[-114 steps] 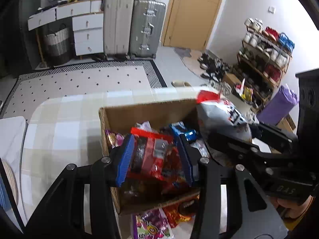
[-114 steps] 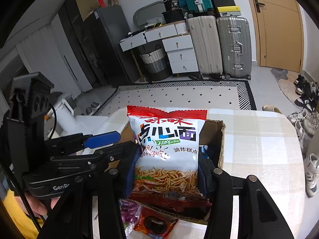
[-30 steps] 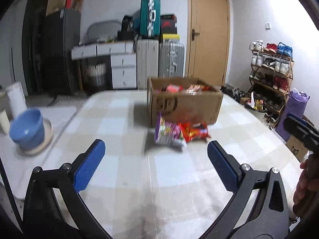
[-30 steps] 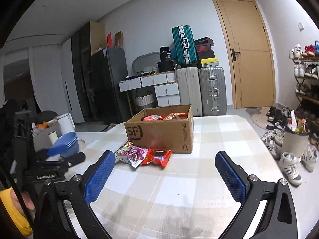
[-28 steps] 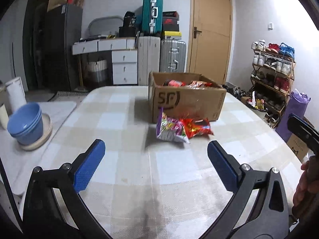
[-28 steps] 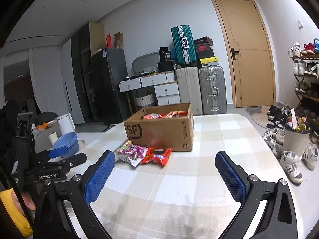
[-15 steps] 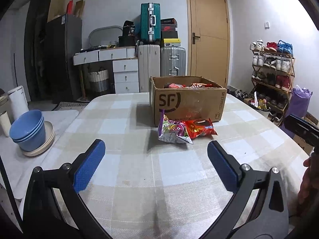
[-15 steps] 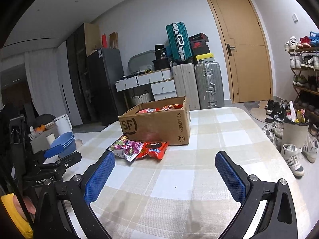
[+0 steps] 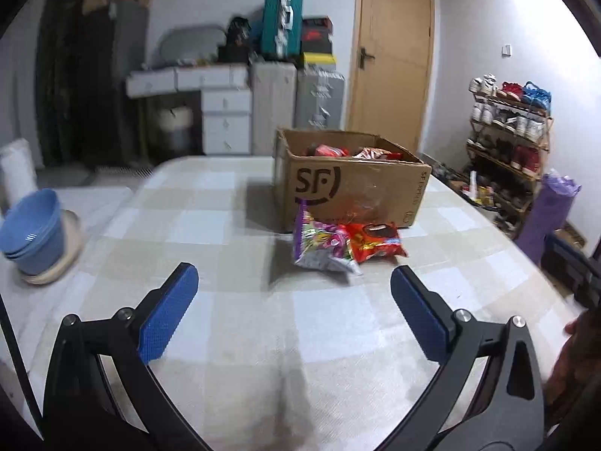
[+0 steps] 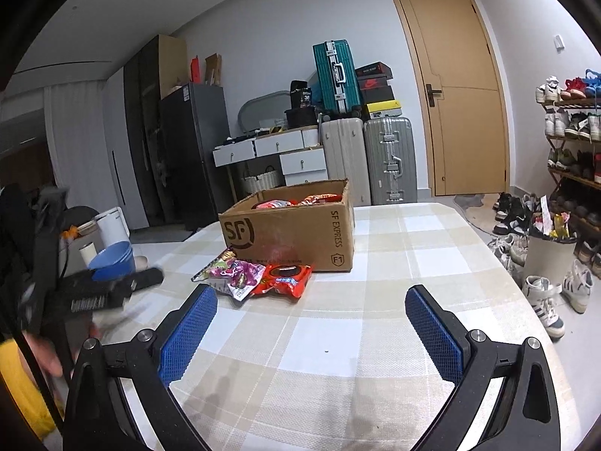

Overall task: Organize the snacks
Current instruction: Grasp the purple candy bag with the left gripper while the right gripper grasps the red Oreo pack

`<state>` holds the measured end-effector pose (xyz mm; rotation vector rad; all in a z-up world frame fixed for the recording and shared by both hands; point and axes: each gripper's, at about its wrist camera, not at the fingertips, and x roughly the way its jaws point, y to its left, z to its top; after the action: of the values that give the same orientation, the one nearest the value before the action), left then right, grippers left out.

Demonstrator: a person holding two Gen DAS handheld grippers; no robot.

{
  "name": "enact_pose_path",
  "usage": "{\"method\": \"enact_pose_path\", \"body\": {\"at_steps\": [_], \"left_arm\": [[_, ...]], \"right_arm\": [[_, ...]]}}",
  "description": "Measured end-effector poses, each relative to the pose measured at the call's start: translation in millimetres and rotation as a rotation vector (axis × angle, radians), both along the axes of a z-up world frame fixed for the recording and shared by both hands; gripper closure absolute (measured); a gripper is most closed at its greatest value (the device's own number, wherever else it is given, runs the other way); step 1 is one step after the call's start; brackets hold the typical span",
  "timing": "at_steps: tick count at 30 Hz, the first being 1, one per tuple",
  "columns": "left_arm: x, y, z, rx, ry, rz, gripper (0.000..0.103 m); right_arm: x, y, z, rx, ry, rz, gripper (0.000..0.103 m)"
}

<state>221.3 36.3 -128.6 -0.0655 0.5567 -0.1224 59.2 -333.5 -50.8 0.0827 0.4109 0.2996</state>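
Observation:
A brown SF cardboard box (image 9: 349, 184) (image 10: 293, 236) stands on the checked table with several snack packs showing above its rim. In front of it lie a purple candy bag (image 9: 319, 244) (image 10: 233, 272) and a red cookie pack (image 9: 375, 238) (image 10: 285, 280). My left gripper (image 9: 295, 310) is open and holds nothing, well short of the two packs. My right gripper (image 10: 310, 332) is open too, with nothing between its blue pads, pulled back from the packs. The left gripper's black body (image 10: 97, 293) shows at the left of the right wrist view.
Stacked blue bowls (image 9: 32, 231) (image 10: 112, 261) sit on a side surface to the left. A shoe rack (image 9: 507, 143), a purple roll (image 9: 550, 214), a bin (image 10: 548, 257) and shoes lie past the table's right edge. Suitcases (image 10: 368, 158) and drawers stand at the back.
Since 3.8 s ago both grippers let go of their snack bags over the box and pulled far back, open. In the last half second the left gripper shifted a little nearer the packs.

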Motion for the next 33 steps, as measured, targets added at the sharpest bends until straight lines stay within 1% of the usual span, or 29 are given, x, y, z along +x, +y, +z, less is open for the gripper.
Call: {"method": "enact_pose_path", "body": {"at_steps": [2, 4, 6, 8, 10, 11, 12, 13, 14, 16, 17, 19, 23, 25, 28, 29, 30, 31, 33], "left_arm": [[25.1, 5.0, 3.6, -0.03, 0.04, 0.003, 0.001], [46.0, 9.2, 5.4, -0.063, 0.067, -0.009, 0.001], [72.4, 10.1, 2.0, -0.074, 0.121, -0.026, 0.001], [98.0, 7.7, -6.0, -0.087, 0.176, -0.057, 0.001], [120.1, 3.2, -14.2, -0.077, 0.222, -0.072, 0.002], [127.4, 1.8, -18.1, -0.08, 0.237, -0.072, 0.002], [141.0, -0.7, -25.1, -0.095, 0.281, -0.09, 0.003], [146.7, -2.4, -29.4, -0.101, 0.301, -0.098, 0.004], [155.5, -3.3, -35.0, -0.103, 0.311, -0.085, 0.007], [167.2, -3.9, -45.2, -0.102, 0.329, -0.051, 0.008], [172.7, -2.5, -50.2, -0.117, 0.343, -0.033, 0.01], [181.3, -0.6, -59.8, -0.173, 0.377, -0.036, 0.013], [192.2, -0.4, -72.5, -0.245, 0.409, -0.055, 0.018], [198.4, -0.4, -76.8, -0.289, 0.429, -0.079, 0.025], [201.9, -2.5, -79.2, -0.305, 0.421, -0.116, 0.046], [200.0, -3.9, -79.4, -0.303, 0.412, -0.121, 0.057], [200.3, -5.1, -79.7, -0.308, 0.401, -0.137, 0.065], [200.9, -6.4, -79.1, -0.312, 0.39, -0.155, 0.07], [201.0, -10.1, -77.9, -0.294, 0.38, -0.168, 0.071]], "right_arm": [[4.6, 7.3, -2.3, -0.037, 0.025, -0.001, 0.001], [11.6, 11.6, -3.1, -0.043, 0.068, 0.02, 0.001], [22.1, 14.9, -2.8, -0.025, 0.125, 0.023, 0.001], [29.9, 16.0, -0.5, 0.01, 0.148, 0.03, 0.001], [34.1, 16.9, 2.0, 0.032, 0.151, 0.036, 0.001], [34.6, 17.9, 2.8, 0.035, 0.149, 0.038, 0.001], [35.5, 18.9, 2.8, 0.035, 0.15, 0.04, 0.001], [36.4, 20.2, 3.2, 0.039, 0.152, 0.054, 0.001], [36.2, 20.8, 3.8, 0.042, 0.15, 0.064, 0.001], [34.4, 22.1, 8.4, 0.046, 0.123, 0.068, 0.001], [33.4, 22.4, 11.5, 0.052, 0.11, 0.077, 0.001], [36.5, 25.4, 17.3, 0.055, 0.095, 0.092, 0.001], [54.9, 34.4, 22.6, 0.007, 0.116, 0.087, 0.001], [66.2, 38.9, 25.6, -0.005, 0.131, 0.102, 0.001], [78.0, 46.4, 31.8, -0.026, 0.135, 0.126, 0.001], [82.2, 48.2, 33.0, -0.035, 0.141, 0.129, 0.001], [87.1, 51.1, 34.3, -0.044, 0.148, 0.131, 0.001], [93.0, 54.8, 34.5, -0.055, 0.157, 0.135, 0.001], [104.3, 59.6, 31.5, -0.073, 0.186, 0.13, 0.001]]}}
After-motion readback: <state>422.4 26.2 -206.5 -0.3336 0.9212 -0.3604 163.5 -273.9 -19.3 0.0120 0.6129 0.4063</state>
